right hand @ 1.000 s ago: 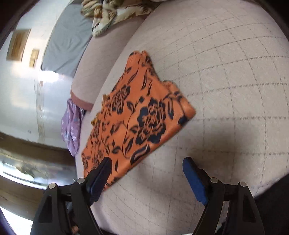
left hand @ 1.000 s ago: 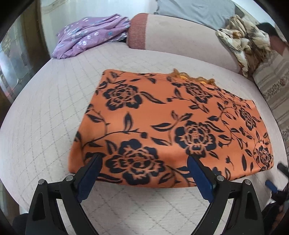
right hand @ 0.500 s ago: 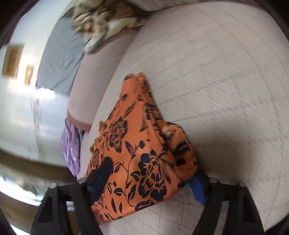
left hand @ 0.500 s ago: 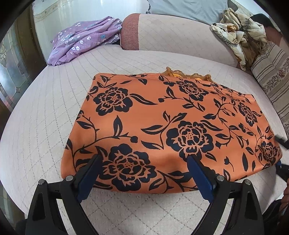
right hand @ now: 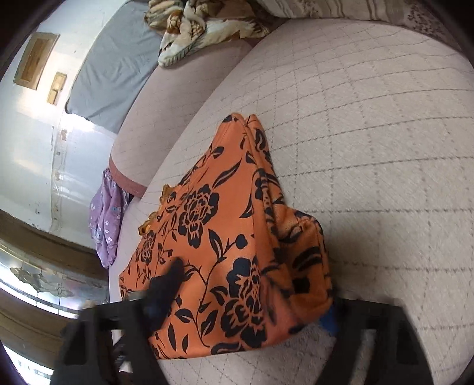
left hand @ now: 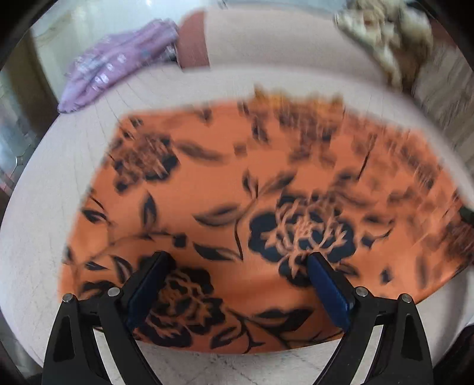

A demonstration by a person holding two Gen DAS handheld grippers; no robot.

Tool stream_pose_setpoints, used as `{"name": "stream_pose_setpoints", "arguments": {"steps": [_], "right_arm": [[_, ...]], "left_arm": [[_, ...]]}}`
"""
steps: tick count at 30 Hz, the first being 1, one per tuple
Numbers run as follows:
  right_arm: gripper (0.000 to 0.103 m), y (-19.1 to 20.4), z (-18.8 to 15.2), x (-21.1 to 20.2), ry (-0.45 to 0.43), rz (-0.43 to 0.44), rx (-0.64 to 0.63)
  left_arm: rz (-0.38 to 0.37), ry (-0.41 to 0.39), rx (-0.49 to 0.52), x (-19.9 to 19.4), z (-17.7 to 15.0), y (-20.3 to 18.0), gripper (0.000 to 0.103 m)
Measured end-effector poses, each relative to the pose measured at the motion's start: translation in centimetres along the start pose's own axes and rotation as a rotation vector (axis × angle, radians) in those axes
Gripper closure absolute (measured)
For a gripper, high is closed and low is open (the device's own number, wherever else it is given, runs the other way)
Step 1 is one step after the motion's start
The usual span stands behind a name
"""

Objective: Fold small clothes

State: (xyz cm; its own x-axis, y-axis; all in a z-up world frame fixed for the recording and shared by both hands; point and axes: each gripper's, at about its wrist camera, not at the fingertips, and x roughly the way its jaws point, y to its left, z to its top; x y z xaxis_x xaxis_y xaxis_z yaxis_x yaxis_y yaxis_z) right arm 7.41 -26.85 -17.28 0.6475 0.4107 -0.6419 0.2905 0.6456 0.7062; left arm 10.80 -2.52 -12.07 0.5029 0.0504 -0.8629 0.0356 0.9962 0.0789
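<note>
The left gripper point(left hand: 237, 266) is spread wide, its two blue-padded fingers point(left hand: 327, 288) standing over the near edge of the orange garment point(left hand: 225, 189) and closing on nothing. The right gripper point(right hand: 251, 293) has its fingers on both sides of the garment's point(right hand: 225, 237) near corner, where the cloth rises in a soft bunched ridge between them; I cannot tell if they really pinch it. The garment is a smooth orange fabric printed with dark navy flowers and leaves, folded to a rough rectangle. It lies on the front part of a pale quilted cushion point(right hand: 370, 148) stitched in a diamond grid. Behind it, a crumpled lilac floral cloth point(left hand: 115, 65) lies at the far left corner, beside a rounded bolster point(left hand: 266, 41). A plush brown-and-cream blanket point(right hand: 201, 26) is heaped farthest.
</note>
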Motion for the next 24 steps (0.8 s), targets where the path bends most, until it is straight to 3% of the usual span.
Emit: {"name": "stream_pose_setpoints", "arguments": {"steps": [1,3,4,6,7,8,9,10,11,12,13,17,20,22,24], "right_arm": [[0.08,-0.2,0.2,0.6,0.032,-0.015,0.004],[0.081,0.1,0.4,0.8,0.041,-0.047,-0.013],[0.081,0.3,0.4,0.6,0.036,-0.051,-0.024],[0.077,1.0,0.3,0.2,0.014,-0.055,-0.059],[0.064,1.0,0.3,0.4,0.016,-0.075,-0.065],[0.04,0.9,0.4,0.8,0.025,-0.093,-0.058],[0.036,0.6,0.4,1.3,0.027,-0.07,-0.047],[0.037,0.7,0.4,1.6,0.017,-0.069,-0.057],[0.045,1.0,0.6,1.9,0.015,-0.086,-0.082],[0.062,1.3,0.9,2.1,0.024,-0.099,-0.084],[0.088,1.5,1.1,2.2,0.041,-0.094,-0.075],[0.089,6.8,1.4,0.9,-0.012,-0.129,-0.203],[0.089,15.2,-0.1,-0.6,-0.07,-0.091,-0.402],[0.089,21.9,-2.8,-0.5,-0.09,-0.056,-0.572],[0.089,26.3,-5.9,0.3,-0.08,-0.011,-0.681]], "left_arm": [[0.006,-0.03,0.0,-0.4,0.0,-0.1,0.007],[-0.031,-0.046,-0.016,-1.5,0.2,0.1,0.008],[-0.059,-0.097,-0.029,-2.7,0.4,0.3,0.008],[-0.027,-0.156,-0.023,-3.2,0.5,0.2,0.008],[0.0,-0.123,-0.002,-2.0,0.5,-0.2,0.008],[0.002,-0.033,0.032,0.1,0.3,-0.6,0.005],[0.011,-0.007,0.053,1.3,0.0,-0.9,0.002],[0.032,-0.069,0.083,1.1,-0.1,-1.1,0.0],[0.03,-0.053,0.091,1.1,0.1,-1.1,0.0],[0.014,-0.041,0.079,1.1,0.3,-0.9,0.0],[-0.016,-0.027,0.061,1.2,0.6,-0.4,0.0],[-0.083,-0.054,0.008,-0.2,0.8,1.9,0.003],[-0.146,-0.161,-0.154,-3.8,0.9,7.7,0.003],[-0.104,-0.273,-0.278,-6.7,0.2,13.1,0.003],[-0.03,-0.338,-0.386,-8.0,-0.8,17.4,0.003]]}}
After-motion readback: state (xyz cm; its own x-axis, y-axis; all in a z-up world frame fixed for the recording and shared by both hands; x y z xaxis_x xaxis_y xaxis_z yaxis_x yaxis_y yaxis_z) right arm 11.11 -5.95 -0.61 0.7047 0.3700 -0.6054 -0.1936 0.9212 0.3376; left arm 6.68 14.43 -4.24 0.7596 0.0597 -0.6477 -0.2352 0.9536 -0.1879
